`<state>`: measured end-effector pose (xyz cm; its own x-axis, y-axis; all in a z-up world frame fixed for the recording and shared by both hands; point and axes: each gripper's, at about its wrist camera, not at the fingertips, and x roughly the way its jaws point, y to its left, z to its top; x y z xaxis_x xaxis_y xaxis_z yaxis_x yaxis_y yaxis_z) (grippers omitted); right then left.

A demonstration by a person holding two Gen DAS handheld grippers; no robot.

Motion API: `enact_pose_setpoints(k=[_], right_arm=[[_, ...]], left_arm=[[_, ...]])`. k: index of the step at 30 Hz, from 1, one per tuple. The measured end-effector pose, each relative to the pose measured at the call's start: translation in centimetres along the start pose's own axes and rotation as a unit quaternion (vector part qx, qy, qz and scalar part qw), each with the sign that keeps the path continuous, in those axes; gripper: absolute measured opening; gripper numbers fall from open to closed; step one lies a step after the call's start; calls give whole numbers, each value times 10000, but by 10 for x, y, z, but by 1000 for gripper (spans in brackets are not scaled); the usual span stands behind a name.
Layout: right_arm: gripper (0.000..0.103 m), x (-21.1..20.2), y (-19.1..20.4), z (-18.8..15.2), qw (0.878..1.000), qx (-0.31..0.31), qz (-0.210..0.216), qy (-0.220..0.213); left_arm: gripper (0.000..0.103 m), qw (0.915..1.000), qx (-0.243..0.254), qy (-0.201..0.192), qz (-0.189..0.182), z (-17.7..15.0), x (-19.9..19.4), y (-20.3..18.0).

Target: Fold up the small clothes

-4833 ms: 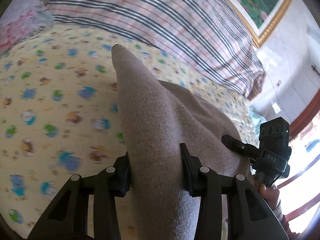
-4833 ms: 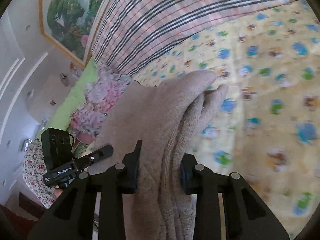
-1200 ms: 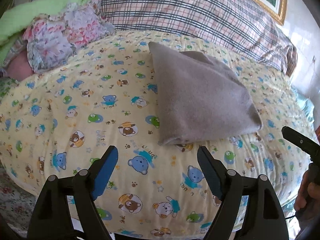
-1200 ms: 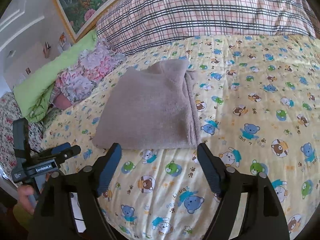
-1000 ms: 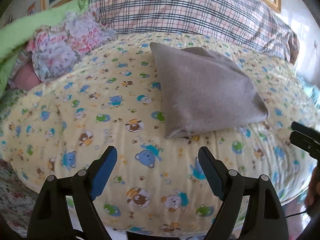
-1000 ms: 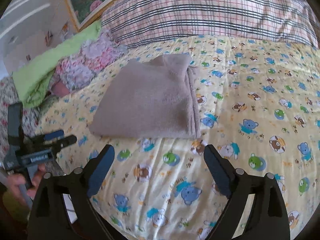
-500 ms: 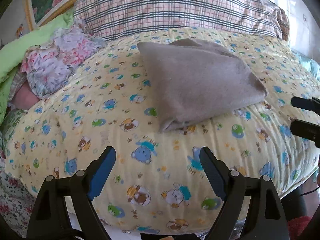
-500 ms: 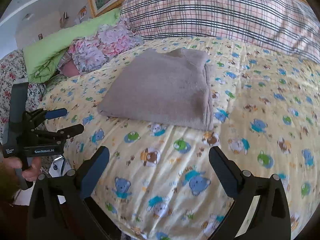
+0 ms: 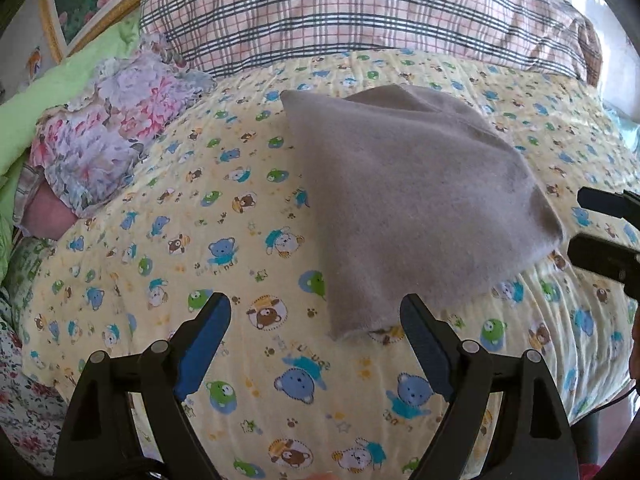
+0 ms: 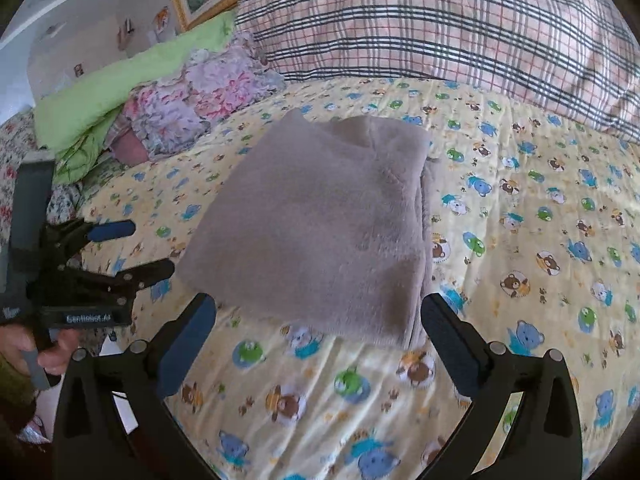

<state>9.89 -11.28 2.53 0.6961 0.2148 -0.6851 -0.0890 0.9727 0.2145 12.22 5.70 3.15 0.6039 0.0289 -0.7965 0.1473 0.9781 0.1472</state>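
Blue-padded jaws of my left gripper (image 9: 316, 330) stand spread with nothing between them, over the bear-print quilt (image 9: 168, 248). My right gripper (image 10: 318, 330) has just been opening wider, also empty. Just beyond both, the grey-brown garment (image 10: 320, 232) lies folded flat on the quilt, untouched. Farther back sits a floral bundle (image 10: 192, 108), then the plaid pillow (image 9: 340, 12).

Soft, fuzzy knit on the folded grey-brown garment (image 10: 320, 232), matt with a brushed nap, lying on a quilted cotton-looking bear-print cover (image 9: 168, 248) with stitched ridges. Behind, a woven plaid pillow (image 9: 352, 12) and a ruffled floral cloth (image 10: 200, 100), possibly crinkled. The gripper fingers (image 10: 184, 344) look like matt black plastic with blue rubbery pads.
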Motion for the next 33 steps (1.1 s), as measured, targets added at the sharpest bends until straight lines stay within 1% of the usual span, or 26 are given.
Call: enact_pose_setpoints(k=[4, 9, 14, 26, 33], right_arm=[[102, 4, -1, 10, 10000, 47, 30, -14], [102, 14, 1, 19, 9998, -3, 116, 170], [102, 26, 4, 19, 9987, -99, 107, 493], [102, 34, -5, 21, 9976, 22, 133, 674], [102, 37, -1, 20, 9969, -44, 168, 771]], left_arm=[[87, 10000, -63, 56, -25, 5, 4, 3], [87, 9999, -9, 158, -32, 8, 12, 3], [87, 9996, 19, 253, -82, 10, 16, 4], [87, 9992, -27, 366, -142, 12, 20, 6], [87, 9992, -19, 379, -154, 13, 21, 6]])
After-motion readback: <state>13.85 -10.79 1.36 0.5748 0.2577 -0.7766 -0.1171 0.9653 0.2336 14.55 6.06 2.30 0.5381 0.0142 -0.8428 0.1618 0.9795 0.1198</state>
